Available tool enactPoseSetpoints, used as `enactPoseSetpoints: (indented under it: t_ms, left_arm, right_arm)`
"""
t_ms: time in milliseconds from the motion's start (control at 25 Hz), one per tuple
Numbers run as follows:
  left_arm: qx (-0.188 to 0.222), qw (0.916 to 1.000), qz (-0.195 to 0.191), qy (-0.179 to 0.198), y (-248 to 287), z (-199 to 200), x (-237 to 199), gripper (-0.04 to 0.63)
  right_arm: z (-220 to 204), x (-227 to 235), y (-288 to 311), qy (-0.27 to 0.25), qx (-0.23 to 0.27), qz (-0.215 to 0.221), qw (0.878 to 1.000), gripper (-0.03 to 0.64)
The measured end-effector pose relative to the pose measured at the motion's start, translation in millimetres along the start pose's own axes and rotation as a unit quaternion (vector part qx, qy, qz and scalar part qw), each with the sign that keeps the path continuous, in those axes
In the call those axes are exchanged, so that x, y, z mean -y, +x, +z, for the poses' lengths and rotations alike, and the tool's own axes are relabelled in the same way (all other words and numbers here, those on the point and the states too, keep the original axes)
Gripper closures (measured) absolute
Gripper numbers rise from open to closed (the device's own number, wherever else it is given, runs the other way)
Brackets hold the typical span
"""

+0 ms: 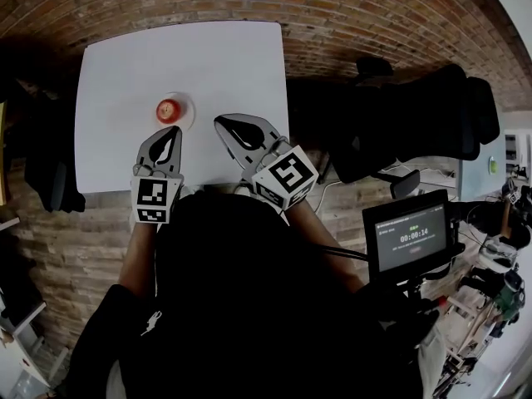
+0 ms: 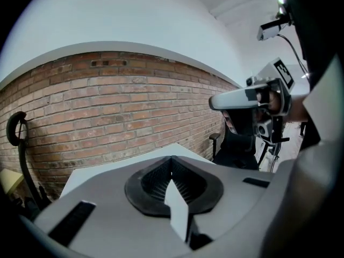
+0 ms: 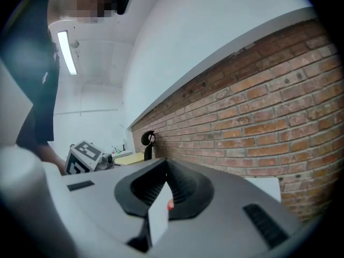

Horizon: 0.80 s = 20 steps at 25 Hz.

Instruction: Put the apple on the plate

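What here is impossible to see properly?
- Head view: plate, white on white table, mostly under the apple; rim faint.
- Right gripper view: apple only a red sliver past the shut jaws.
- Left gripper view: apple hidden behind the left gripper.
- Head view: screen text too small.

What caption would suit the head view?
Apple on its plate, white table; left claw and right claw shut nearby.

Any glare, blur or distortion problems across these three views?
Head view: strong fisheye with dark corners; the white table is nearly blown out, yet the apple still reads clearly. Left gripper view: the brick wall bows into an arc, and the close foreground looks soft. Right gripper view: the scene is tilted, the left edge is smeared, and the ceiling light clips to white.
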State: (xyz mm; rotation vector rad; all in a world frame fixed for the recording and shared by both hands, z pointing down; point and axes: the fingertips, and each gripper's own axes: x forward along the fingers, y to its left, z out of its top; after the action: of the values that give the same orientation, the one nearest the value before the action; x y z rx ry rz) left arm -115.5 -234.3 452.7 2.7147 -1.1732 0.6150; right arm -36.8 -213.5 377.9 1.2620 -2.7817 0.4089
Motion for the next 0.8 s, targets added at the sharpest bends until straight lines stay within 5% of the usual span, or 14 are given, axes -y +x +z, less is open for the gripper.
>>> enactPoseSetpoints:
  t_ms: [800]
  left_arm:
    - [0.019, 0.9998, 0.009, 0.006, -18, 13, -7, 0.589]
  right_arm:
    - [4, 0, -5, -0.009, 0.007, -0.009, 1.000, 0.614]
